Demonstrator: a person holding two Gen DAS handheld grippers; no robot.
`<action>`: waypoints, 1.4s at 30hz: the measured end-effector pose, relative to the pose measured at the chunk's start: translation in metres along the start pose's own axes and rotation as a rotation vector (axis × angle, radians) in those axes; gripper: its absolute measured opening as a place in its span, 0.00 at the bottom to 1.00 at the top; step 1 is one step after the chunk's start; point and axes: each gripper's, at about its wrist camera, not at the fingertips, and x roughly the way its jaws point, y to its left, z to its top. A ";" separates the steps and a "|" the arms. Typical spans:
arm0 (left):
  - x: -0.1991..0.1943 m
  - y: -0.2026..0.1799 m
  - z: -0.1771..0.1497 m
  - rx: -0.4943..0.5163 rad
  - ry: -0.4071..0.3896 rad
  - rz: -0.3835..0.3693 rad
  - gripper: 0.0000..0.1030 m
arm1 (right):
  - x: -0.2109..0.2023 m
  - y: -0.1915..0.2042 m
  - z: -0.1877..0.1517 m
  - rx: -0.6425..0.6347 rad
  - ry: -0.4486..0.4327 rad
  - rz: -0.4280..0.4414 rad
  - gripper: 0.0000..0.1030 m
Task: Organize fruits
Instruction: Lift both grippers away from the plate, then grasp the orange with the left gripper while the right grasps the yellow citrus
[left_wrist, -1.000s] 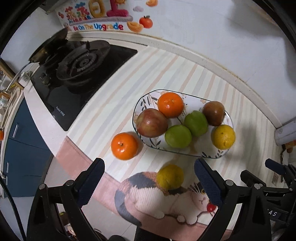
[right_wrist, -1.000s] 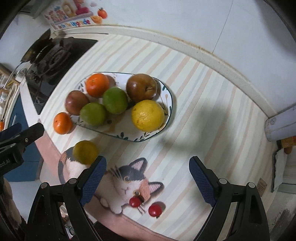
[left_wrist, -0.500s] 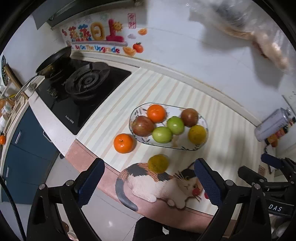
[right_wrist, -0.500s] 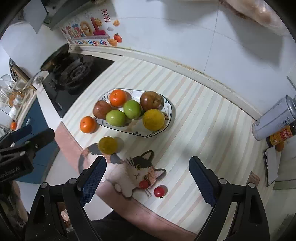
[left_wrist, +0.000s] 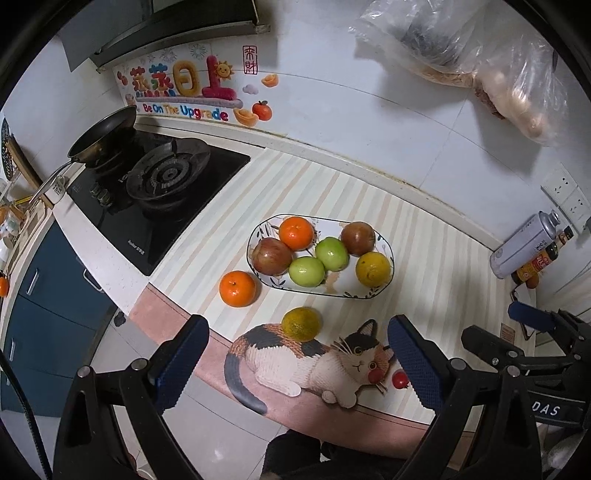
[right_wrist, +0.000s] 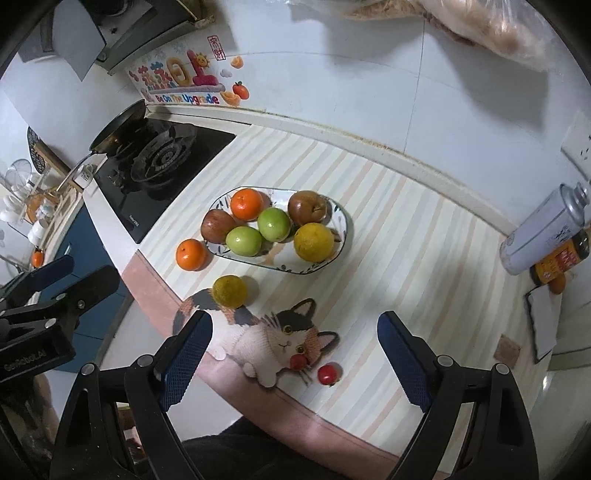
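We hold both the left tongs (left_wrist: 295, 365) and right tongs (right_wrist: 295, 356) wide open, empty, at lower frame; the plate (left_wrist: 384, 293) sits mid-frame.

Two oranges (left_wrist: 296, 232) (left_wrist: 237, 288), two red apples (left_wrist: 271, 256) (left_wrist: 357, 238), two green apples (left_wrist: 331, 253) (left_wrist: 307, 271), two yellow citrus (left_wrist: 373, 269) (left_wrist: 301, 324), two cherry tomatoes (right_wrist: 328, 374) (right_wrist: 298, 362), one plate (left_wrist: 364, 294).

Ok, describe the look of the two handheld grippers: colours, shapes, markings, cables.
The left gripper and the right gripper match: black angular frames with silver rivets, each carrying two fingers faced with dark blue textured pads. A thin black cable runs beside the left one. White lettering ending "DAS" marks the right gripper's body, and partly legible white text marks the left's. No sleeves show.
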 end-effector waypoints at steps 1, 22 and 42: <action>0.002 0.002 0.001 -0.006 0.004 0.001 0.96 | 0.006 0.001 0.000 0.005 0.010 0.004 0.90; 0.176 0.130 0.019 -0.152 0.262 0.247 1.00 | 0.282 0.079 0.003 0.111 0.356 0.161 0.83; 0.276 0.098 0.019 -0.034 0.406 0.048 0.60 | 0.282 0.054 -0.020 0.102 0.380 0.076 0.61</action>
